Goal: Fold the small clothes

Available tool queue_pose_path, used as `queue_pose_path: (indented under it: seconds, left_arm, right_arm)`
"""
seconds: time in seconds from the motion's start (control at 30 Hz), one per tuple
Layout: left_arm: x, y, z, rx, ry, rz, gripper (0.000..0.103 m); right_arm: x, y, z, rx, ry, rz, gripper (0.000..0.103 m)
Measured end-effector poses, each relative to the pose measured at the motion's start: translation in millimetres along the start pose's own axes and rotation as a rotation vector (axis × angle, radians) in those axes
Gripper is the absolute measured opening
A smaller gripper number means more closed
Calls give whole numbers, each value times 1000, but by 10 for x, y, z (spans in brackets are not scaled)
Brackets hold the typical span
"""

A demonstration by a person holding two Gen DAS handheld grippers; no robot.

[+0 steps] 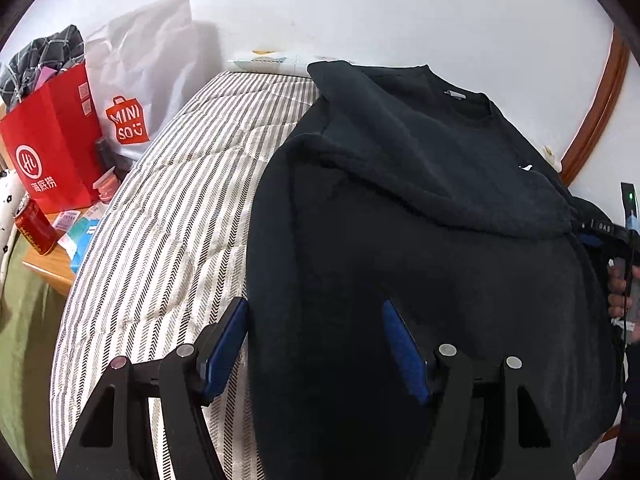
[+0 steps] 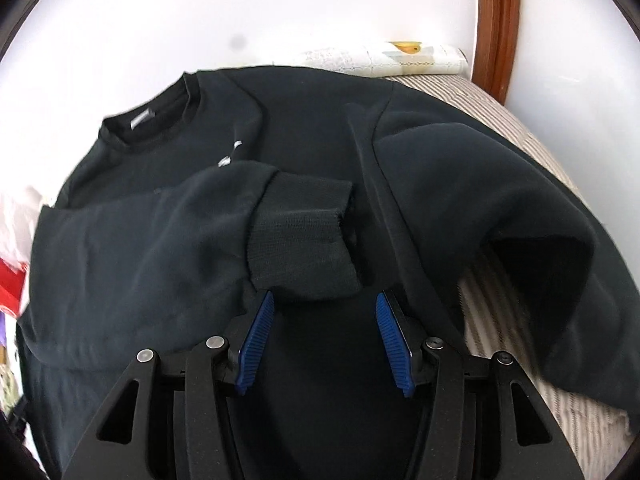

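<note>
Both tongs stand spread, holding nothing. The left tongs (image 1: 316,344) hover at the hem edge of the black sweatshirt (image 1: 420,208), one finger over the striped bed cover (image 1: 180,208), the other over the cloth. The right tongs (image 2: 325,332) hang just short of a ribbed cuff (image 2: 304,236) folded across the chest. The sweatshirt lies flat on the bed, long axis running away from the tongs, collar (image 2: 160,120) farthest, toward the wall. Only the left view shows a red bag (image 1: 52,152), a white Miniso bag (image 1: 140,80) and a red can (image 1: 34,226) beside the bed.
</note>
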State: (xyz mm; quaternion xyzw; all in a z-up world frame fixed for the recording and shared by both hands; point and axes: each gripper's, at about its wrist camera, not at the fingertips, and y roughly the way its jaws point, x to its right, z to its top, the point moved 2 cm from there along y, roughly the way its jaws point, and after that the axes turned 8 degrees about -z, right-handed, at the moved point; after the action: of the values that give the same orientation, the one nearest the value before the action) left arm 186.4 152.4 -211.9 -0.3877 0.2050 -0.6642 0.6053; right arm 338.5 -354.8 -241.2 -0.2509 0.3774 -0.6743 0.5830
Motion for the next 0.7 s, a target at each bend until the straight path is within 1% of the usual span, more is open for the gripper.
queue_pose_path:
  seconds: [0.07, 0.17, 0.23, 0.3, 0.33, 0.37, 0.4, 0.43, 0.5, 0.57, 0.63, 0.67, 0.7]
  left_arm:
    - [-7, 19, 4, -7, -4, 2, 67]
    - [-26, 55, 0, -18, -14, 4, 66]
    - [-4, 69, -4, -11, -8, 14, 67]
    - [14, 84, 4, -11, -3, 25, 67]
    - [24, 91, 8, -11, -1, 30, 67]
    - [31, 97, 9, -11, 2, 33, 67]
    - [33, 99, 9, -10, 4, 35, 67]
    - [37, 102, 8, -10, 7, 38, 67]
    - [50, 113, 8, -10, 13, 48, 67]
    - [65, 120, 5, -9, 23, 57, 67]
    - [72, 120, -3, -7, 29, 64, 67]
    - [73, 119, -3, -6, 31, 65, 67]
    - [70, 117, -1, -6, 30, 64, 67]
  right_arm:
    - [3, 39, 48, -3, 29, 42, 53]
    - [2, 56, 73, 2, 77, 83, 54]
    - [6, 113, 92, -14, 90, 85, 55]
    - [-33, 149, 112, -7, 83, 67, 55]
    - [-59, 151, 117, -5, 66, 46, 51]
    - [-83, 151, 118, 4, 47, 17, 45]
    - [-94, 140, 120, 17, 30, -10, 23]
    - [-120, 118, 133, 35, 3, -41, 12]
    - [-91, 60, 157, 35, 4, -23, 9]
    - [30, -170, 171, 92, 52, 18, 8]
    - [115, -334, 151, 122, 71, 42, 8]
    - [147, -386, 130, 127, 75, 47, 8]
    - [181, -437, 94, 130, 71, 33, 8]
